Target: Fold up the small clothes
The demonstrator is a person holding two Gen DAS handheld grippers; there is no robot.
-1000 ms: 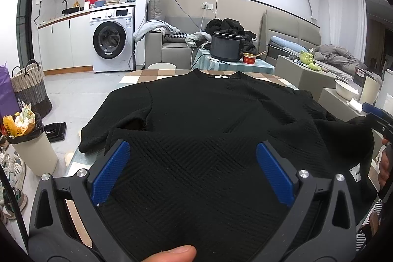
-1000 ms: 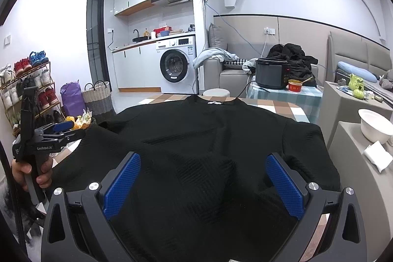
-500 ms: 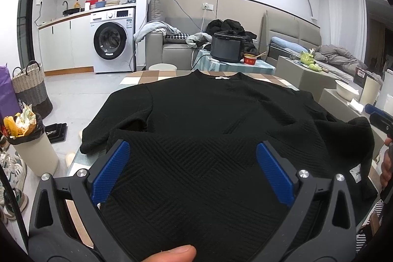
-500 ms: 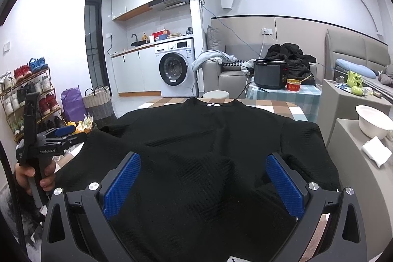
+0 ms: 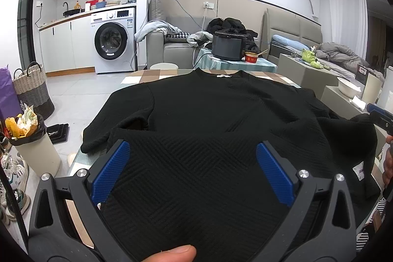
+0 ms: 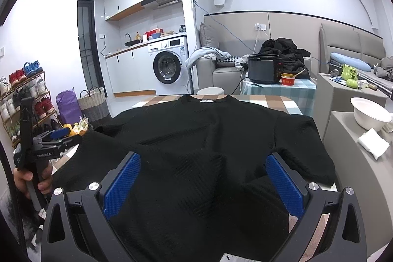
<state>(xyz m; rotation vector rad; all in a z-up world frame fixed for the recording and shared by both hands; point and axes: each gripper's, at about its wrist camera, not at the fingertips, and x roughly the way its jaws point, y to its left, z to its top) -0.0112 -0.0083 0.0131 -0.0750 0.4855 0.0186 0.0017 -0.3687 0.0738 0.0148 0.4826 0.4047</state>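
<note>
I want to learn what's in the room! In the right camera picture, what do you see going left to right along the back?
Shoe rack → purple bag → basket → washing machine → cooker → red bowl → green toy.

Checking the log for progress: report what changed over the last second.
Barely anything: the right claw drifted slightly. Nothing was gripped or released. Both it and the left claw stay open over the black sweater, which lies spread on the table as before.
</note>
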